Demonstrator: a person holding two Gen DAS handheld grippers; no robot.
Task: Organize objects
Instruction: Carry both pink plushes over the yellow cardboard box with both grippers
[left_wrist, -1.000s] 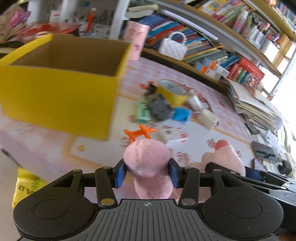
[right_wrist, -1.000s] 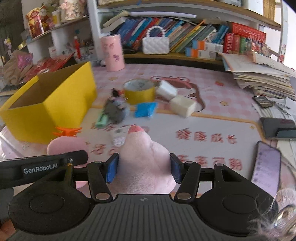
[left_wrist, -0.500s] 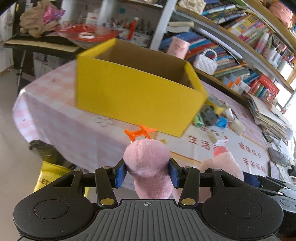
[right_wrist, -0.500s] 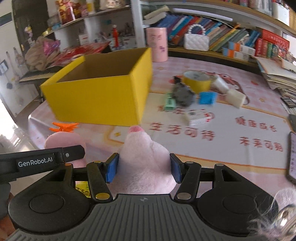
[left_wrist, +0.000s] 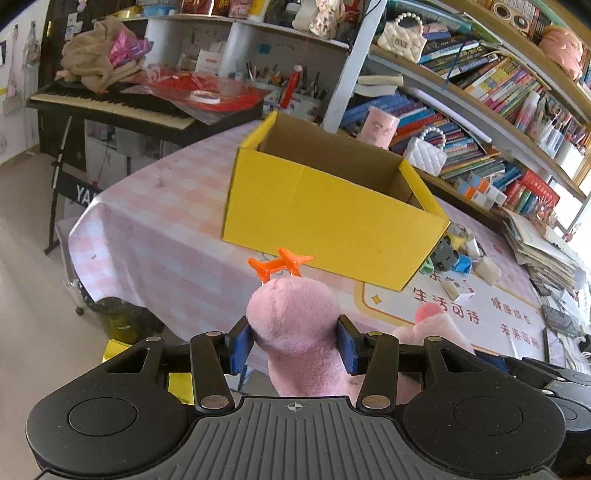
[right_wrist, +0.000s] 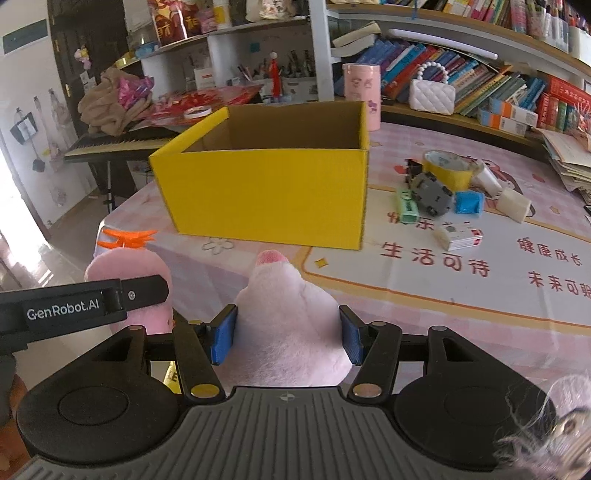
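Since a second ago both cameras have pulled back and up: the yellow box, which filled the upper left of the left wrist view, now sits whole in mid-frame with the table edge and floor showing at the left. The grip has not changed.

Left gripper is clamped on a rounded part of the pink plush toy, blue pads pressing into the fur on both sides at lower centre. An orange plastic propeller sticks up from the top of that part, showing just below the box's near wall in the picture.

Right gripper holds another, paler part of the plush toy, jaws squeezed onto it, its pink tip pointing up toward the box. The left gripper's arm crosses the lower left of this view over the propeller-topped part.

The box stands open on the pink checked tablecloth. To its right, in the right half of the right wrist view, lie the loose pieces: a yellow tape roll, a grey toy car, a blue block, a green item, a cream block and a small white-and-red carton.
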